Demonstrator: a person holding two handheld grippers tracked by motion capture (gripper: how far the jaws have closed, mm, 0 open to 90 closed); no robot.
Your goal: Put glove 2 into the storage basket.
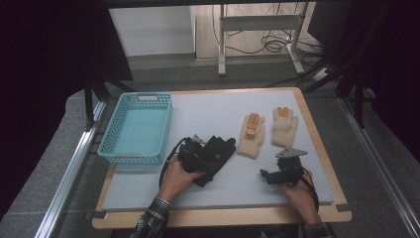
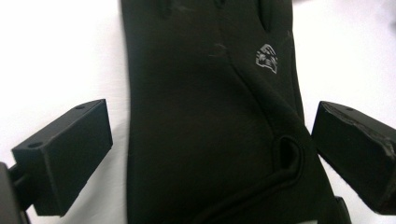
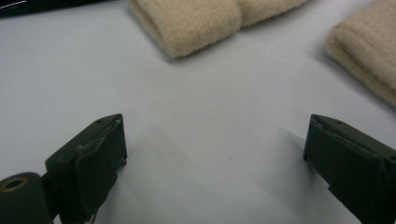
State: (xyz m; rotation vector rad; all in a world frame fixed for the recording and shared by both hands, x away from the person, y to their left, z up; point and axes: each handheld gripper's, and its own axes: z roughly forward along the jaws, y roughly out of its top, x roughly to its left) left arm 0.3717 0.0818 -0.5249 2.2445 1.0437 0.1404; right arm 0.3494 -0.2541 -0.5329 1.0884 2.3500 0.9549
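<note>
A black glove [image 1: 218,150] lies flat near the table's middle, a small grey logo on its back. My left gripper [image 1: 198,159] hovers over its cuff end; in the left gripper view the black glove [image 2: 210,121] lies between the wide-apart jaws, with my left gripper [image 2: 212,154] open. Two beige knit gloves lie to the right: one beige glove [image 1: 251,136] with an orange patch, the other beige glove [image 1: 284,127] beside it. My right gripper [image 1: 270,175] rests low on the mat before them, open and empty; its view shows both cuffs [image 3: 196,21] [image 3: 369,51] ahead.
A turquoise plastic basket [image 1: 136,128] stands at the table's left, nothing inside it. The grey mat [image 1: 208,193] covers a wooden tabletop. Beyond the far edge are a floor, a metal stand and cables. Metal rails run along both sides.
</note>
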